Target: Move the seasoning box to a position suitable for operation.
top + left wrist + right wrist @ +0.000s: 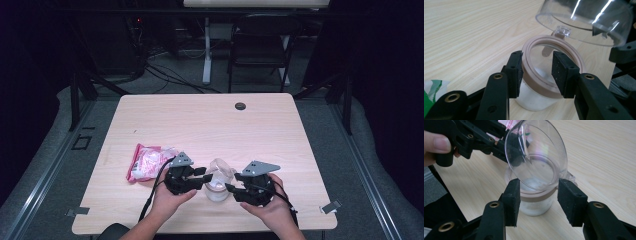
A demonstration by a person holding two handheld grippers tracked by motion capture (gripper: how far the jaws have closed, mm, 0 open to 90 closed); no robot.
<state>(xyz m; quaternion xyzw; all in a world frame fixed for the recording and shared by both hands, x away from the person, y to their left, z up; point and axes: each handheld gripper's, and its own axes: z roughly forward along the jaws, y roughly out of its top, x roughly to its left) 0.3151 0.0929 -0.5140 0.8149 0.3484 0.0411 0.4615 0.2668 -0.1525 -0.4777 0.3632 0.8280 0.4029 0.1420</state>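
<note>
A small white jar [216, 194] with a beige rim stands near the table's front edge, and its clear domed lid [220, 167] is tipped up on a hinge. My left gripper [206, 175] comes at it from the left. In the left gripper view the jaws [536, 72] are apart at the rim [544, 41]: one pad [515, 72] lies against the rim's outer side, the other sits in front of the opening, and the lid [586, 22] hangs above. My right gripper [229, 189] is open, and its pads [536, 200] flank the jar [536, 207] below the lid [536, 152].
A pink and white packet [147, 162] lies on the table left of my left hand; its corner [431, 92] shows in the left gripper view. A dark cable hole [240, 106] sits near the far edge. A chair [260, 45] stands beyond the table.
</note>
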